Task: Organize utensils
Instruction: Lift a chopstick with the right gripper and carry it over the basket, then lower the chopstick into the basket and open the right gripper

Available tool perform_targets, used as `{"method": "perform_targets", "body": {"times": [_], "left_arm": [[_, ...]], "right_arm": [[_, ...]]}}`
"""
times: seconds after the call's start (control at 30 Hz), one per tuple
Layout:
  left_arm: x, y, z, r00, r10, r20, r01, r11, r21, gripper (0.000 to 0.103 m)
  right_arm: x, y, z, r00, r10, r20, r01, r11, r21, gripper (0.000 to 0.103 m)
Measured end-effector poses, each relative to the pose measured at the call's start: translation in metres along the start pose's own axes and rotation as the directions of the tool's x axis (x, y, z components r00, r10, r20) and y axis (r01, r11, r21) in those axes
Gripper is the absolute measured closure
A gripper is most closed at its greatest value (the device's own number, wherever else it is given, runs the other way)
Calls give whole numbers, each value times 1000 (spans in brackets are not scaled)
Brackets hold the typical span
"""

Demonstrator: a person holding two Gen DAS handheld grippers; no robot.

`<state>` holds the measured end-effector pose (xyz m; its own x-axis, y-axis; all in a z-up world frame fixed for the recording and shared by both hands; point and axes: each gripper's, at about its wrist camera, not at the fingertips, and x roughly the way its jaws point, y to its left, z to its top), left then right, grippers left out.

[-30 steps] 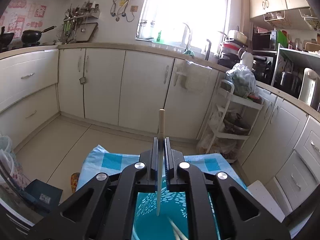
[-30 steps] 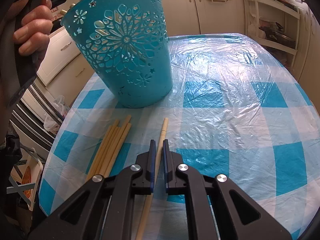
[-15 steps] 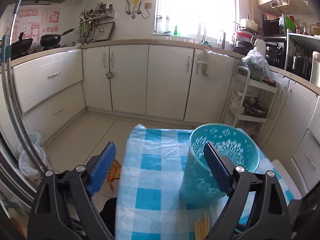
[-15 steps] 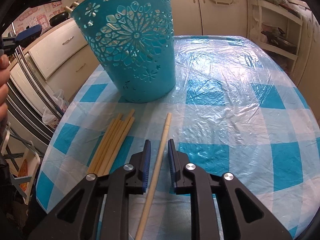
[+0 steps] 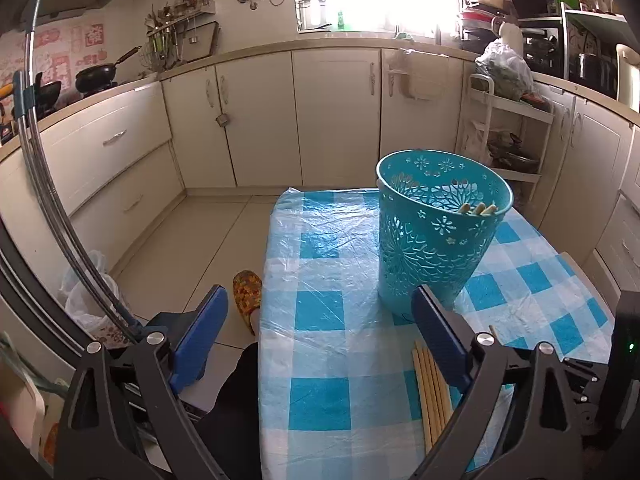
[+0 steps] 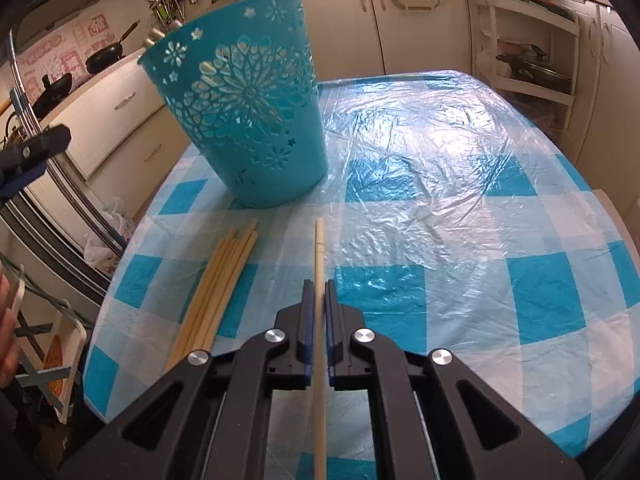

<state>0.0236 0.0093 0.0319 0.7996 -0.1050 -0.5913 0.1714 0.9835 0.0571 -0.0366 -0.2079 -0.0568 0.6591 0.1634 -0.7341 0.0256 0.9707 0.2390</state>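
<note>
One pale chopstick (image 6: 319,264) | slim, straight | clamped, R hand-held gripper (image 6: 319,300)

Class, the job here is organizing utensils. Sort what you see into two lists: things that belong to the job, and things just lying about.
Part of the job:
- teal basket, chopstick ends showing at its rim
- single chopstick clamped in the right gripper
- chopstick bundle on the tablecloth
- left gripper, open, empty

Lying about:
- black pans
- trolley
- patterned slipper
</note>
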Motion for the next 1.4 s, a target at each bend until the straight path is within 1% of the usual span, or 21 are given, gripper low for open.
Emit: {"method": "perform_targets", "body": {"times": [0.2,0.33,0.53,0.67,0.73,0.8,0.9,1.0,1.03,1.1,1.17,1.2,1.27,1.33,1.4], "left_arm": [[-6,0,-3,1000,-4,-10,4,1000,7,13],[-8,-1,-3,1000,-2,-15,2,1000,9,13],[-9,-2,-4,1000,-14,-21,14,1000,12,12],[-11,-3,-5,1000,-16,-22,16,1000,15,12],[-12,-3,-5,1000,-16,-20,17,1000,15,12],[-13,-2,-4,1000,-16,-19,16,1000,14,12],[-14,-2,-4,1000,-15,-20,15,1000,13,12],[-14,-1,-5,1000,-14,-25,14,1000,13,12],[-13,-1,-5,1000,-14,-28,14,1000,12,12],[-12,1,-6,999,-15,-34,15,1000,8,12],[-11,2,-6,999,-12,-41,13,1000,6,12],[-11,3,-7,999,-12,-42,12,1000,4,12],[-10,5,-7,999,-10,-45,10,1000,0,11],[-8,8,-7,999,-12,-51,11,1000,-7,11],[-7,11,-8,998,-12,-58,11,1000,-16,11]], "right_arm": [[-22,-3,4,995,78,58,-81,995,51,97],[-40,-7,13,988,109,113,-118,990,79,97],[-75,-6,34,964,131,231,-153,985,79,97],[-98,3,56,942,154,299,-176,983,47,97],[-111,7,70,926,169,339,-189,982,26,97],[-127,15,89,902,187,388,-201,980,-5,97],[-150,28,117,863,216,458,-212,975,-61,97],[-169,44,146,817,237,526,-207,971,-117,97],[-172,50,156,800,244,548,-205,970,-133,97],[-174,63,171,775,244,583,-189,970,-155,97],[-166,74,181,758,234,609,-161,972,-173,97],[-158,78,186,754,233,614,-158,972,-175,97],[-140,83,192,760,220,612,-143,975,-172,97],[-118,88,193,778,193,598,-108,979,-175,97],[-90,92,190,809,161,566,-72,982,-176,97]]}}
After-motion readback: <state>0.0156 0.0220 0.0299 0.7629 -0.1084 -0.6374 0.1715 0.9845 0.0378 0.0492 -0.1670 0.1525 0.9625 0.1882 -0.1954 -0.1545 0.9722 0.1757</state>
